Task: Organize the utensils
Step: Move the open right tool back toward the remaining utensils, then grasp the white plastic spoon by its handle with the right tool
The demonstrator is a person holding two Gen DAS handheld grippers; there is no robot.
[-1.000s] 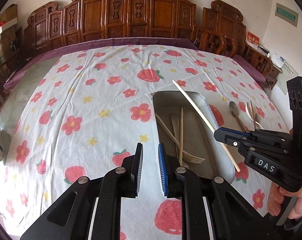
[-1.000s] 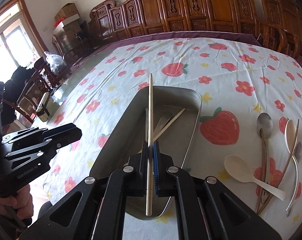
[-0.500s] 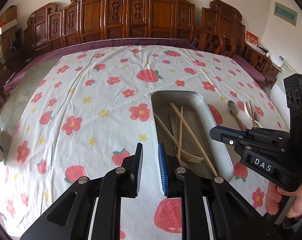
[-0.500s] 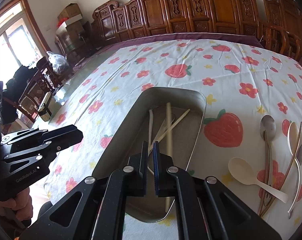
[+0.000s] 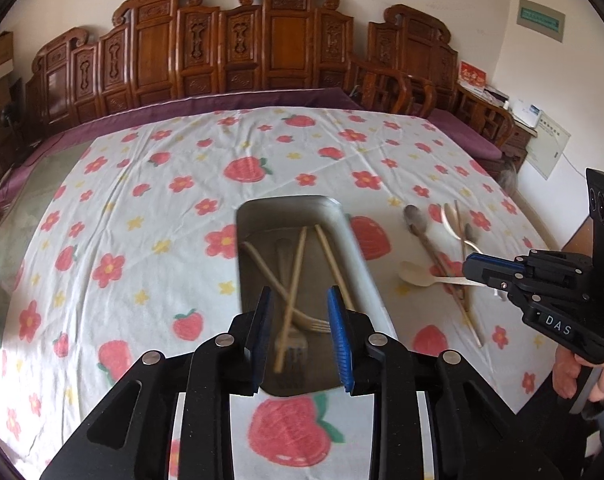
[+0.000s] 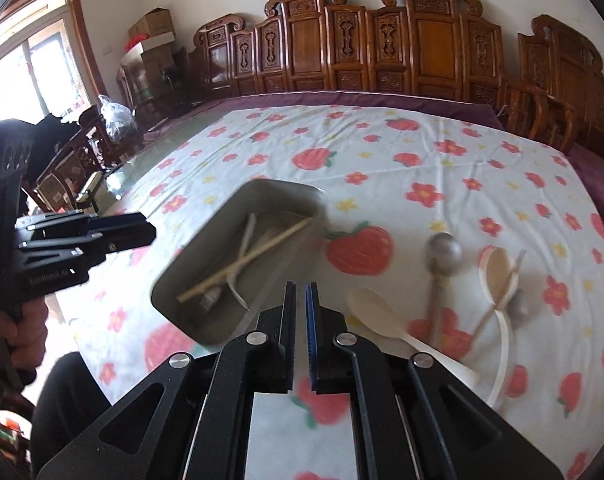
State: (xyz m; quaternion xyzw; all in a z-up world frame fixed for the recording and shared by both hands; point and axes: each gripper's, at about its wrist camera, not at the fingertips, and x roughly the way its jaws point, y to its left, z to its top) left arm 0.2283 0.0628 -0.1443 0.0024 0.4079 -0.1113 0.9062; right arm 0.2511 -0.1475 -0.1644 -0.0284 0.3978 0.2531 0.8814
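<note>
pale wood and dull metal make up the loose pile: a cream-coloured wooden spoon [image 6: 376,312], a grey metal spoon with a wooden handle [image 6: 442,258] and a tangle of further spoons and a chopstick [image 6: 502,284] lie on the strawberry-print cloth [image 6: 382,152], to the right of the grey oblong metal tray [image 6: 238,216] that already holds chopsticks and a fork [image 5: 298,280];
the right gripper [image 6: 301,292] is the nearer one; its tongs are pressed together with nothing between them, hovering just beside the cream spoon's bowl, which sits a little to their right; the spoon's handle runs away toward the lower right, slanting across the tongs' line, so i'd judge a roll of the wrist is needed to straddle it;
the left gripper [image 5: 300,304] hangs over the tray's near end, tongs opening, nothing clamped, well apart from the loose spoons.
</note>
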